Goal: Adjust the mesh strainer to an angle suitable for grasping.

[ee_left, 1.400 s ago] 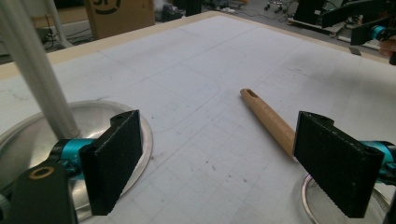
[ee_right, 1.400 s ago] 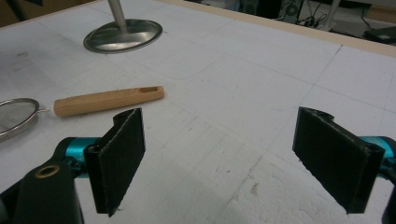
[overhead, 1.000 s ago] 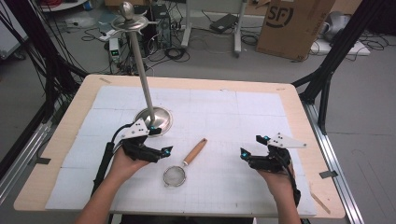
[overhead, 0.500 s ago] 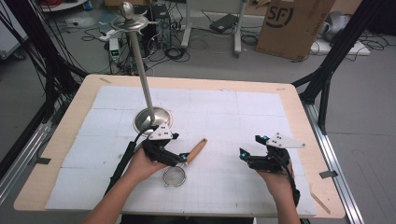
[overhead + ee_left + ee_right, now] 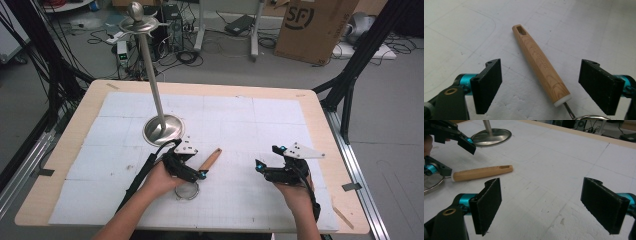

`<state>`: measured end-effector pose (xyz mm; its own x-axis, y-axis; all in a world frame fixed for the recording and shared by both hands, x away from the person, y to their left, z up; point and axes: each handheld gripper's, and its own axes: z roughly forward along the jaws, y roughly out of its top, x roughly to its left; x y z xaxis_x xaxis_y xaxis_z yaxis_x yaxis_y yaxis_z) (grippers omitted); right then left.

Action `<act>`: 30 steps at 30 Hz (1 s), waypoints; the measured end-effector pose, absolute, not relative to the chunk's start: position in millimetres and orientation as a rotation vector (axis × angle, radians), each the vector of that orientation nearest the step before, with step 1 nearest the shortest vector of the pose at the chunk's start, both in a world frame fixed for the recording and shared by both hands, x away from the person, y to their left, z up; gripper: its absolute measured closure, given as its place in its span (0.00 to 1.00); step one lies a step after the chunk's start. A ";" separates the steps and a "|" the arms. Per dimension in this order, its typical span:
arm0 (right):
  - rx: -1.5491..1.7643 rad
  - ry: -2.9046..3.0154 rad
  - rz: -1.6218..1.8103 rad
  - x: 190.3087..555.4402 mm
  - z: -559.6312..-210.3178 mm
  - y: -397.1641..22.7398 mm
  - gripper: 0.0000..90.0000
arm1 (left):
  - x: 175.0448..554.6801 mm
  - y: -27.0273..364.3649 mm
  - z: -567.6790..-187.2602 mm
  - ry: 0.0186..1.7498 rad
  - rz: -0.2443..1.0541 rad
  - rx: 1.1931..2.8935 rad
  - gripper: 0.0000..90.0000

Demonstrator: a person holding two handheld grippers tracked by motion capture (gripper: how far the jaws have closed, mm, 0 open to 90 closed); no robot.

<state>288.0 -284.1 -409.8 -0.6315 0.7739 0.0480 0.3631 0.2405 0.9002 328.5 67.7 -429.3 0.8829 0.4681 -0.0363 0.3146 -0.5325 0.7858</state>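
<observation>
Item 1. Left gripper point(image 5: 200, 174), held in the person's left hand point(image 5: 160, 179) near the front of the table. Jaws spread wide, holding nothing. In the left gripper view they stand either side of the wooden handle, one pad point(image 5: 486, 85) to each flank, none touching it. This looks like the line-up for a grasp across the handle's thick end.

Item 2. Small mesh strainer with wooden handle point(image 5: 540, 63), lying flat on the white mat point(image 5: 235, 125). The metal ring point(image 5: 186, 191) sits nearest the person, just under the left gripper; the handle runs away and to the right, its slotted hanging hole at the far tip. Lettering is stamped along the grain, too soft to read. The handle is probably the part meant for gripping, being thicker than the wire neck.

Item 3. Right gripper point(image 5: 259, 166), in the right hand point(image 5: 295, 192), well apart from the strainer on the mat's right side. Jaws wide, empty, aimed towards the handle point(image 5: 481, 173). Judged to be waiting.

Item 4. Metal stand: round base point(image 5: 162, 129) farther back on the mat, pole point(image 5: 150, 70) rising to a hooked top. A likely hanging place for the strainer.

Item 5. Cardboard box point(image 5: 312, 25) on the floor beyond the table.
</observation>
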 end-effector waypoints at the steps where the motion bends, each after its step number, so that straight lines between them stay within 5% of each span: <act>1: 1.038 2.110 1.362 288.2 -409.8 -284.0 0.18 | 329.0 66.8 -430.4 0.565 0.213 2.184 0.25; 19: 1.040 2.119 1.353 288.8 -411.3 -282.1 0.18 | 330.9 59.2 -431.7 0.514 0.118 2.373 0.58; 30: 1.045 2.121 1.350 288.8 -411.5 -282.5 0.18 | 329.1 59.5 -426.0 0.465 0.106 2.407 0.67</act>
<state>288.8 -282.5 -411.5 -0.6314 0.7740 0.0469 0.3702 0.2478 0.8953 329.1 59.5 -426.0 0.9330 0.3571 -0.0455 0.3024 -0.7088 0.6373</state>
